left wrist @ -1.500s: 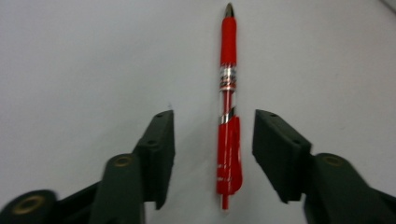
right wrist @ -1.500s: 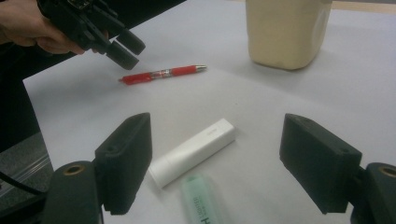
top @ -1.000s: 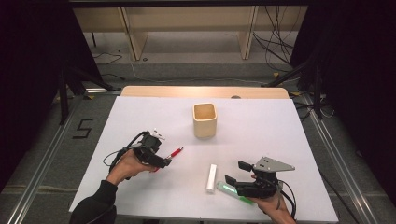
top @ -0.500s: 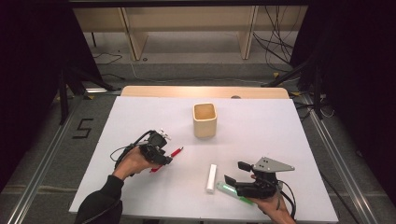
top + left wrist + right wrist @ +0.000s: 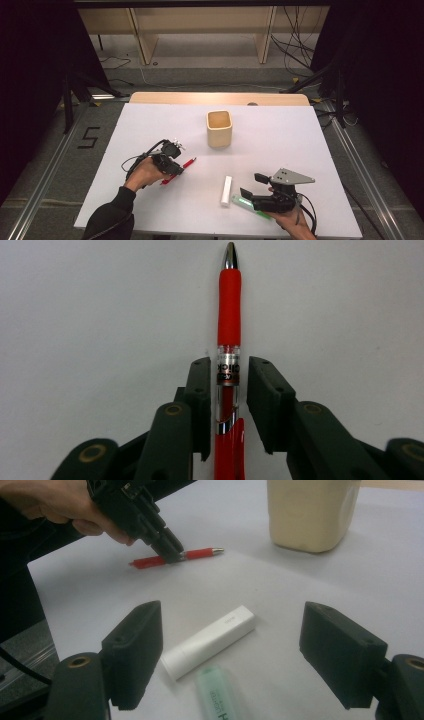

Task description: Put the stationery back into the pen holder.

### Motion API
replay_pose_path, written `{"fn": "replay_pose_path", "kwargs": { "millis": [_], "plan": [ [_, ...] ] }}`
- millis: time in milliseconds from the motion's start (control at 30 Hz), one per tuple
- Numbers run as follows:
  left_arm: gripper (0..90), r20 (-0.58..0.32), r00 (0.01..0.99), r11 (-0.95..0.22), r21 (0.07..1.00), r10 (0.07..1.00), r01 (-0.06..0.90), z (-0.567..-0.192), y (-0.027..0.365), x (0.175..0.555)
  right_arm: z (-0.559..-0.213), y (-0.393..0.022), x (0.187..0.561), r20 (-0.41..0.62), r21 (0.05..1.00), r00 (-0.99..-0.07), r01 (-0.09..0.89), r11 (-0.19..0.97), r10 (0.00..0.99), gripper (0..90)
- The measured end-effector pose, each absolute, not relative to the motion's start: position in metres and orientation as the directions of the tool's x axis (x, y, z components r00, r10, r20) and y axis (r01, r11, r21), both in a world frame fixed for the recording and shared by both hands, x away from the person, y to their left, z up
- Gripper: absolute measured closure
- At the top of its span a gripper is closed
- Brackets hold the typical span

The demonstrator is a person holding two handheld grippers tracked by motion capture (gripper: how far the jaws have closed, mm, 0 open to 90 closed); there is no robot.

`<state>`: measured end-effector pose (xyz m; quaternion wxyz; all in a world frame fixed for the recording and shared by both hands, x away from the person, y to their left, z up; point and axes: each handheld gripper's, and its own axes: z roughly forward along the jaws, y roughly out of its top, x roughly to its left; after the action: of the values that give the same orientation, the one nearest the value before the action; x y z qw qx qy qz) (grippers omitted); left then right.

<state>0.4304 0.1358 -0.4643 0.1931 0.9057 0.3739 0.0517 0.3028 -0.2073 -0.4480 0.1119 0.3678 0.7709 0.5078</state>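
I am in the grasp step: my left claw is set over the red pen, and its jaws have just been closing, one on each side of the clear barrel. In the left gripper view a thin gap shows on both sides, so I judge the pads are not yet pressing — narrow, not gripping. The next move calls for finishing the squeeze squarely on the barrel, then a level lift so the pen does not pivot.

The pen lies flat on the white counter, in its left half toward the near edge, its metal tip pointing toward the beige cup near the middle. It has a red rubber grip, a printed clear section and a red clip end.

My right claw hangs wide open — nothing held — above a white stick and a green highlighter.
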Motion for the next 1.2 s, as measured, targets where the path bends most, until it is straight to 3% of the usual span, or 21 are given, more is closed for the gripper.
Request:
{"fn": "replay_pose_path", "kwargs": {
  "millis": [200,767,1200],
  "plan": [
    [77.4,-0.03,0.715,-0.657,0.368,0.699,0.658,-0.465,0.132,0.432,-0.448,-0.207,0.303,0.201,0.864,-0.704,0.455,0.215,0.681,26.2],
    [79.1,-0.032,0.729,-0.682,0.328,0.683,0.653,-0.463,0.128,0.436,-0.45,-0.205,0.303,0.198,0.86,-0.705,0.458,0.224,0.681,26.3],
    [79.2,-0.079,0.702,-0.621,0.406,0.708,0.671,-0.449,0.148,0.437,-0.451,-0.205,0.303,0.2,0.86,-0.707,0.458,0.224,0.679,26.3]
  ]
}}
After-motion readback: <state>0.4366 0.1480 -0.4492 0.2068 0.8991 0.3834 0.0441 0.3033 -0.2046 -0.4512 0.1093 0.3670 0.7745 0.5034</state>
